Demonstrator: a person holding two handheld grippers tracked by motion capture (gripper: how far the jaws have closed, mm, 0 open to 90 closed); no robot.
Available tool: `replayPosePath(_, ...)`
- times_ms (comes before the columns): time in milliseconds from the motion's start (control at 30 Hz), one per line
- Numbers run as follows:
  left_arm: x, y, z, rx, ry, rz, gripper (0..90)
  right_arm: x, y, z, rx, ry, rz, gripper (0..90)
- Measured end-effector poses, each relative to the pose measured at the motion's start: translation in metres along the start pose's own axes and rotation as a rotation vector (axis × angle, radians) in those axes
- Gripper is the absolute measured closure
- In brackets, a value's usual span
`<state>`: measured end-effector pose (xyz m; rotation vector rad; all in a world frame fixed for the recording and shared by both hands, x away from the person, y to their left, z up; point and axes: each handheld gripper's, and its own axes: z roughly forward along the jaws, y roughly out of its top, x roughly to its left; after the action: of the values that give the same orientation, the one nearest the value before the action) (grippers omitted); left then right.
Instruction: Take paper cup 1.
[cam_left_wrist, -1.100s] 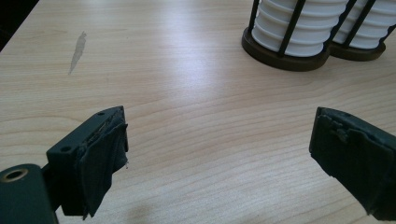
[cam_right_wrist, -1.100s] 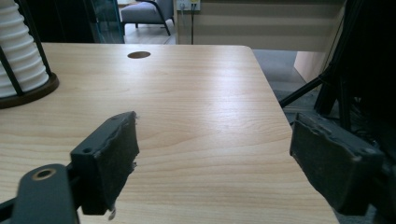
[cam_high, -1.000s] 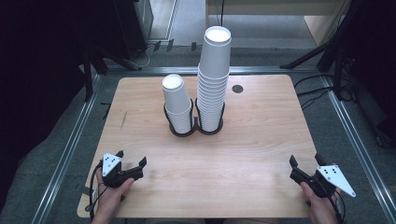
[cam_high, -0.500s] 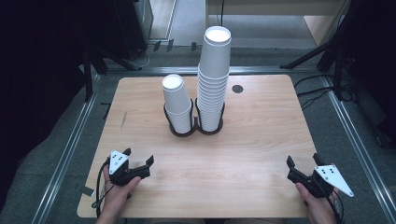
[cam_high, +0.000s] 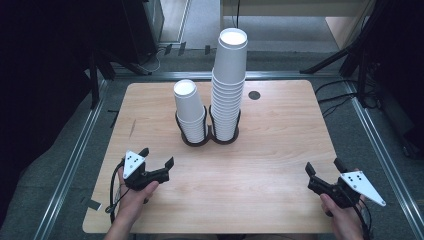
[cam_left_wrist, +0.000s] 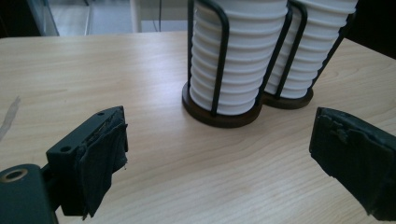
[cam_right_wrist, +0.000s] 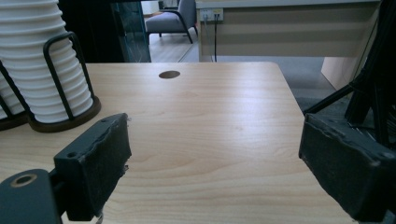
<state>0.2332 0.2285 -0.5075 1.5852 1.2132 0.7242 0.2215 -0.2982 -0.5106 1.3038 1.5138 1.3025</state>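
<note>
Your left gripper (cam_high: 156, 158): fingers wide apart, nothing between them, above the worktop (cam_high: 280, 145) | your right gripper (cam_high: 322, 169): fingers have just been opening, nothing between them | short cup stack (cam_high: 190, 112) and tall cup stack (cam_high: 228, 82): upright in black holders mid-worktop, well apart from both grippers

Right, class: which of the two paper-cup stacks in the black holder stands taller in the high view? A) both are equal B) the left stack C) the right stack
C: the right stack rises well above the left stack beside it.
</note>
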Motion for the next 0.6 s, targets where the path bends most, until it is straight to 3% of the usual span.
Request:
replayPosePath(300, -0.009, 0.013, 0.005, -0.020, -0.030, -0.002, 4.5, 0.010, 0.015, 0.004, -0.017, 0.025, -0.027, 6.7)
replayPosePath(600, -0.016, 0.021, 0.010, -0.029, -0.023, -0.010, 4.5, 0.020, 0.034, 0.010, -0.036, 0.060, -0.029, 4.8)
